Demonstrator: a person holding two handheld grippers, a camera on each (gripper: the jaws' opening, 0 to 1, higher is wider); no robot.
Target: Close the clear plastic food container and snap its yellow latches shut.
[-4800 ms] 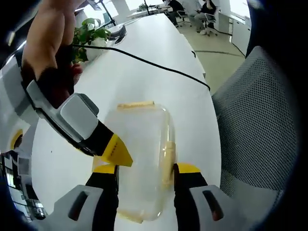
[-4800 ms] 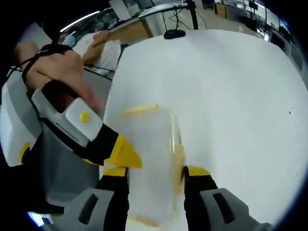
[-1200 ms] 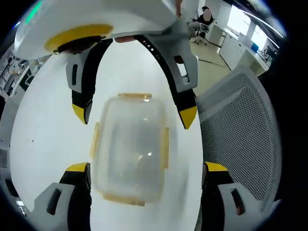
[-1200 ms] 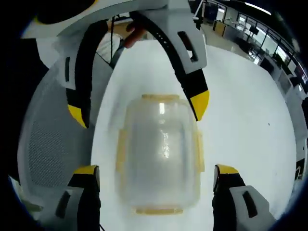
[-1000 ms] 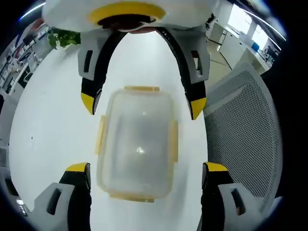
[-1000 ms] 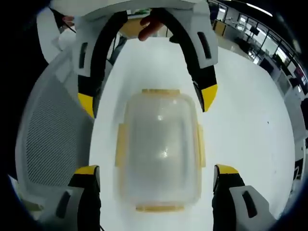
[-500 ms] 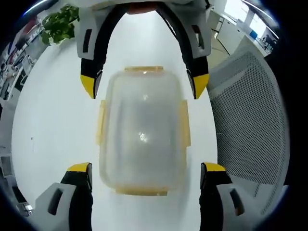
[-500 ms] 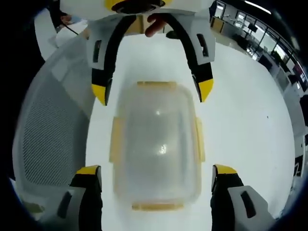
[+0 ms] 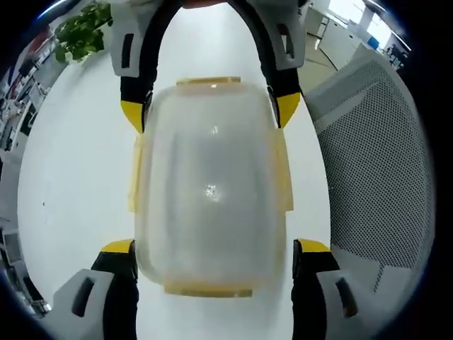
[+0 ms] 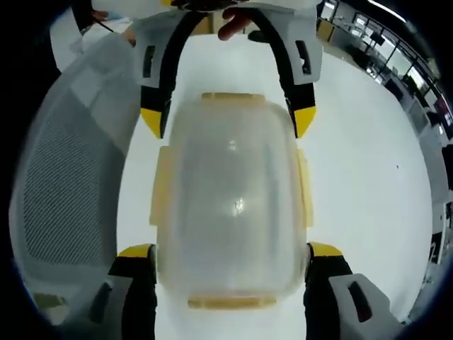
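The clear container (image 9: 210, 188) with its lid on sits on the white counter (image 9: 71, 177) between my wide-open left claw (image 9: 212, 255) and equally open right claw (image 10: 230, 258), facing each other across it.

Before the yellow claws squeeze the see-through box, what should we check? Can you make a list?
1. Lid sits on the clear container: ok.
2. Left gripper open, one jaw on each side of the box's near end: ok.
3. Right gripper open, straddling the opposite end: ok.
4. Yellow side latches snapped down: cannot tell; they look flared outward.
5. Box resting on the white table: ok.
6. Jaw tips lined up with the latches: cannot tell.
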